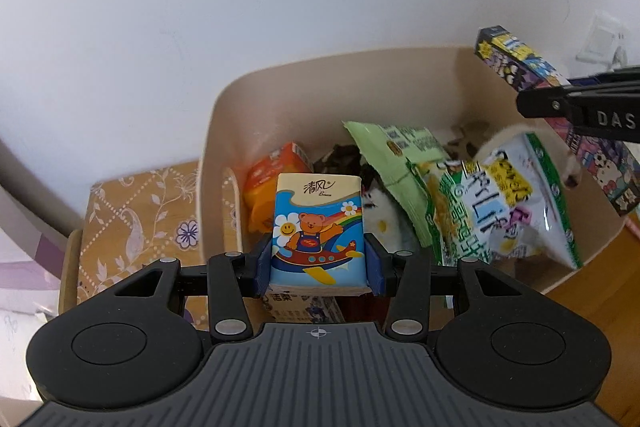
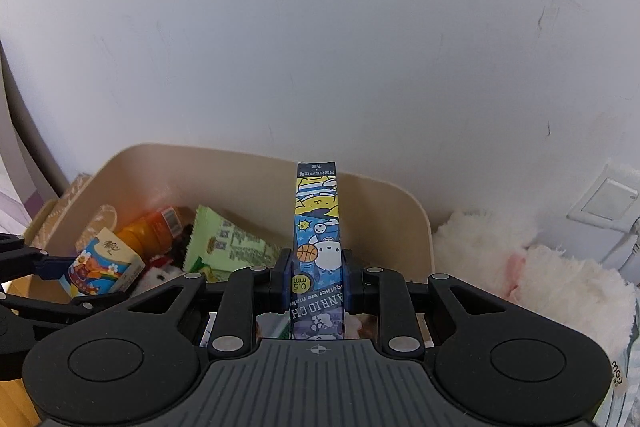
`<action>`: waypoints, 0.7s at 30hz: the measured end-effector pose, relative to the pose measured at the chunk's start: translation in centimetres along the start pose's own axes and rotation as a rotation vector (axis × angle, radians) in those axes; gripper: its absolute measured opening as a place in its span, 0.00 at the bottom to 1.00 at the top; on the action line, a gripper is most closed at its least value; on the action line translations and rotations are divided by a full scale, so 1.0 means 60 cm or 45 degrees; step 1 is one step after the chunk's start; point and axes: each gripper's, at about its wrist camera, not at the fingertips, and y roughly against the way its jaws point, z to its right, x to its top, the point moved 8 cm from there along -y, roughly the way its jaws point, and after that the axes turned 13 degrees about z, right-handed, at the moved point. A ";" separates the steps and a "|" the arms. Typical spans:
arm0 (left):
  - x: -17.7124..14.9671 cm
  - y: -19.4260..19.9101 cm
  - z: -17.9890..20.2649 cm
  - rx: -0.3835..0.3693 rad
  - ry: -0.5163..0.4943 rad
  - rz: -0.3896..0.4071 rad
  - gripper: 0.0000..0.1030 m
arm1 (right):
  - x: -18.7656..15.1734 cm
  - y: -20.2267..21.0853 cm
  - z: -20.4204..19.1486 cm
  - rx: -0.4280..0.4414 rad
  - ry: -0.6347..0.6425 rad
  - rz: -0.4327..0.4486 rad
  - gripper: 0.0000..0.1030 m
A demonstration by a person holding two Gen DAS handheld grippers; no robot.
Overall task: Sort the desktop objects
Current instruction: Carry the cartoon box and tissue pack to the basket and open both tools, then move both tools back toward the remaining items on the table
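Left gripper [image 1: 318,259] is clamped on the tissue pack [image 1: 318,227]; right gripper [image 2: 316,281] is clamped on the pen box [image 2: 317,239]. Both are held over the beige bin [image 1: 360,67]. Each should be lowered into a free gap before release.

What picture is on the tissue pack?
A cartoon bear flying a red plane; left wrist view shows tissue pack best.

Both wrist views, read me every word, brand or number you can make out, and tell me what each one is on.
"清风" on the tissue pack held by the left gripper.
"0.5 mm" on the pen box held by the right gripper.
"ANRIO CH", cut off, on that box.
"DAS", cut off, on the right gripper's finger.
Snack bags' print: unreadable.
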 end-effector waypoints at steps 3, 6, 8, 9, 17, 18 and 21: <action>-0.005 -0.006 0.004 -0.005 0.012 -0.014 0.46 | 0.000 -0.004 0.001 0.001 -0.003 -0.008 0.43; -0.006 -0.008 0.007 -0.049 0.032 -0.017 0.48 | 0.004 0.013 0.012 -0.039 0.018 0.047 0.60; -0.004 -0.002 0.009 -0.060 0.025 0.001 0.65 | 0.007 0.019 0.016 -0.026 0.008 0.050 0.61; -0.003 0.003 0.009 -0.048 0.014 0.014 0.69 | 0.006 0.024 0.018 -0.022 0.005 0.053 0.62; -0.009 0.027 0.017 -0.042 -0.050 0.021 0.75 | -0.018 0.091 0.034 -0.041 -0.023 0.136 0.85; -0.010 0.032 0.018 -0.044 -0.054 0.023 0.75 | -0.023 0.099 0.035 -0.040 -0.018 0.139 0.86; -0.012 0.050 0.017 -0.028 -0.079 0.040 0.75 | -0.039 0.119 0.035 -0.040 -0.001 0.144 0.89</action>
